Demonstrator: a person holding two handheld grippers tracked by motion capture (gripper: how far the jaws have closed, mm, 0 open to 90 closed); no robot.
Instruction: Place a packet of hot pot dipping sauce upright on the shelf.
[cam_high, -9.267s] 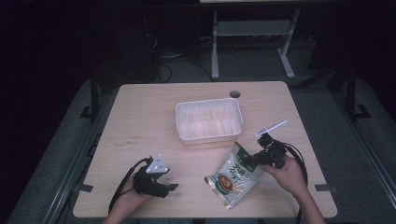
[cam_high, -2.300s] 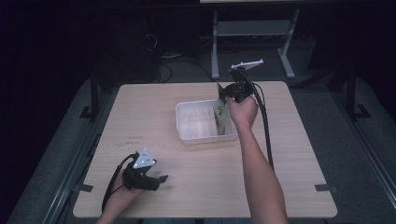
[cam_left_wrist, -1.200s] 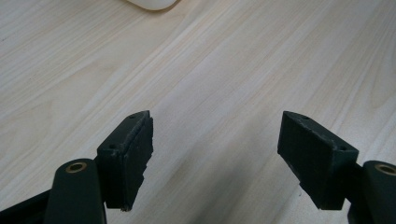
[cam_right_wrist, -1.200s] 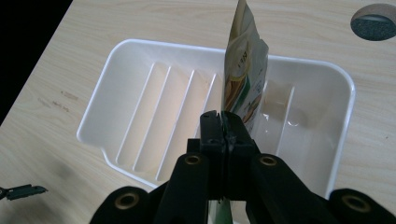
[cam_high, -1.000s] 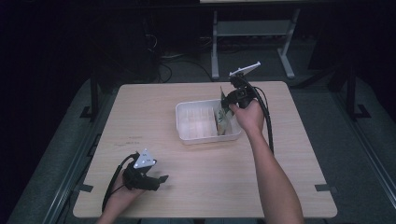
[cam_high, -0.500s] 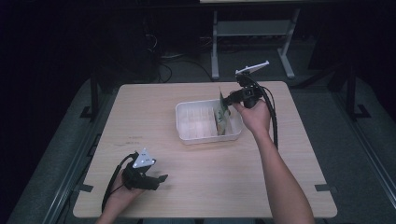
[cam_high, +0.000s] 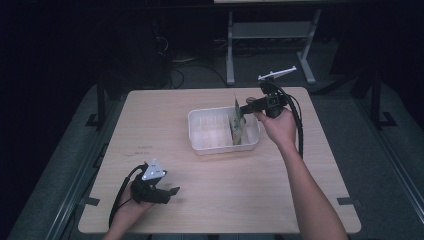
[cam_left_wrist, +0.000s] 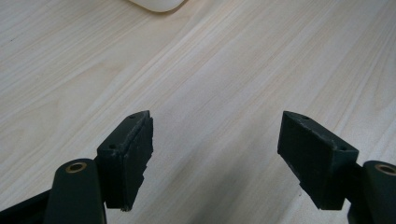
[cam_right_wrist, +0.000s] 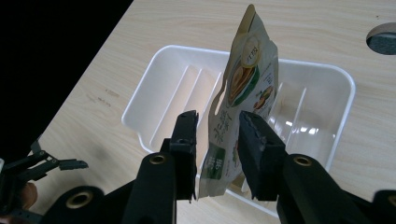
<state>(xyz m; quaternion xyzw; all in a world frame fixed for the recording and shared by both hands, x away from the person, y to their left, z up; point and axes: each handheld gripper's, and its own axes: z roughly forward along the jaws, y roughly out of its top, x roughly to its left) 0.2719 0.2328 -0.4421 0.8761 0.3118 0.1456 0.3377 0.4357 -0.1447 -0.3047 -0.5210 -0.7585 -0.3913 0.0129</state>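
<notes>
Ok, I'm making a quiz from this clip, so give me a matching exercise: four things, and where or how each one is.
Things:
1. snack pouch
2. white tray
3. left gripper
4. right gripper

States:
a. open, low over bare table near the front edge
b. upright on its edge inside the tray
c. sits mid-table, ribbed floor
d. jaws either side of the pouch

Pairs: 1-b, 2-c, 3-a, 4-d

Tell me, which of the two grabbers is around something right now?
The right gripper: its jaws flank a snack pouch standing in the white tray. The left gripper rests open over bare table.
</notes>
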